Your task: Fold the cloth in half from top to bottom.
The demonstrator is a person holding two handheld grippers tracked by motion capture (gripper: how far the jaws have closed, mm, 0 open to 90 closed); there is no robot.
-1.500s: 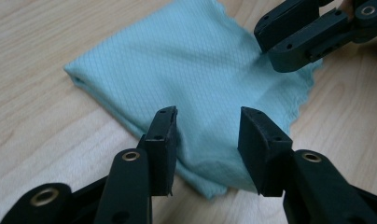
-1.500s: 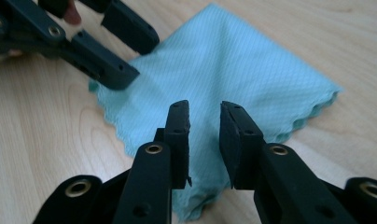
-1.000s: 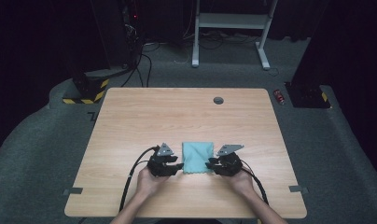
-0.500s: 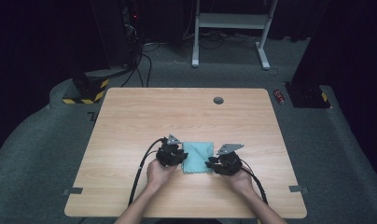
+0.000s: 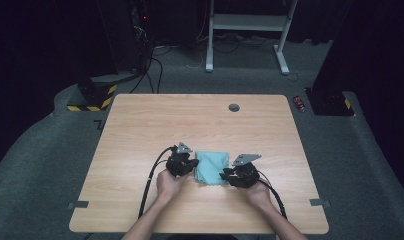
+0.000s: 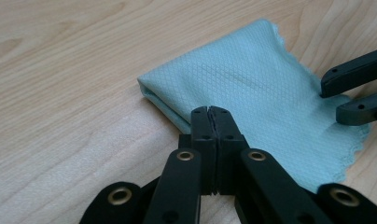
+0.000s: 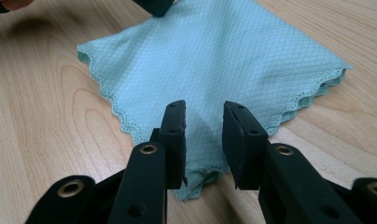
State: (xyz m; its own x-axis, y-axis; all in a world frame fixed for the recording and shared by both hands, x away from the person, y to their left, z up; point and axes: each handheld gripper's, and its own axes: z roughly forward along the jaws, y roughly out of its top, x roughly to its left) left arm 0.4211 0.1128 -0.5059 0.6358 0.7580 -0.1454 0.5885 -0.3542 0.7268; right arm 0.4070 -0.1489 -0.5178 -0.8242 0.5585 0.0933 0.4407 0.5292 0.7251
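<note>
since the earlier high view the left gripper [image 5: 190, 165] has shifted inward across the tabletop [image 5: 140, 125] to the left edge of the folded cloth [image 5: 211, 167]; the right gripper [image 5: 229, 174] has kept its station at the cloth's near right corner.

left fingers [image 6: 203, 122]: they have just been closing and now stand fully together. in the left gripper view their tips sit at the cloth's folded near edge; whether any fabric is pinched between them cannot be told, since the tips meet flush and hide the contact line.

right fingers [image 7: 175, 121]: parted by a moderate gap, straddling the scalloped corner of the cloth [image 7: 214, 56]. fabric lies in the gap beneath them, but the pads are not seen pressing it, so this reads as no grip.

position of the cloth: flat on the tabletop, near the person's edge, directly between the two grippers. it is a pale teal folded square with no marked long axis; the fold faces the left gripper, the loose scalloped edges face the right.

governing relation: the cloth lies straight ahead of each set of fingers, the two grippers opposed across it. judgement: the left side is nearer to being secured; the right must close on its corner before any lift or unfold.
</note>
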